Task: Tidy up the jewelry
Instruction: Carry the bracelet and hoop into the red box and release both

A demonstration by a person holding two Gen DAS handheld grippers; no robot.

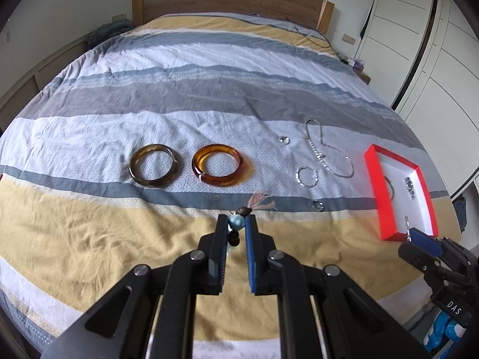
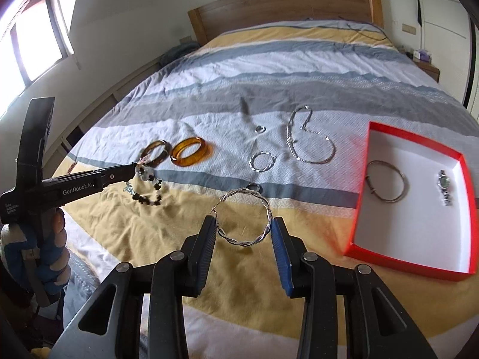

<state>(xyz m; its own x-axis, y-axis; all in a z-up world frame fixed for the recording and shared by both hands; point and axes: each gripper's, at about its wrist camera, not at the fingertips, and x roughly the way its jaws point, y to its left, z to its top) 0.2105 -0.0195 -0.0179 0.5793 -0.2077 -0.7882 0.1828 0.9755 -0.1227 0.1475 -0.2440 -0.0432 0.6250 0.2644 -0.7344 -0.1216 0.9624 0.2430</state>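
The left claw (image 1: 236,224) is clenched on a beaded bracelet of dark and pale blue beads with a pink tassel (image 1: 236,220), and the right claw (image 2: 244,229) grips a twisted silver hoop earring (image 2: 247,218) across its width; both pieces hang clear of the striped bed cover (image 2: 269,59).

Judged from this, the sorting is partly done: the red-walled, white-floored shallow box (image 2: 359,209), at about three o'clock of the right claw, already holds a thin metal bangle (image 2: 386,181) and a small wristwatch (image 2: 443,184). Still on the bed at about twelve o'clock lie a dark brown bangle (image 1: 154,164), an amber bangle (image 1: 217,164), a second silver hoop (image 1: 306,176), a silver chain (image 1: 326,152) and two small rings (image 1: 284,140).
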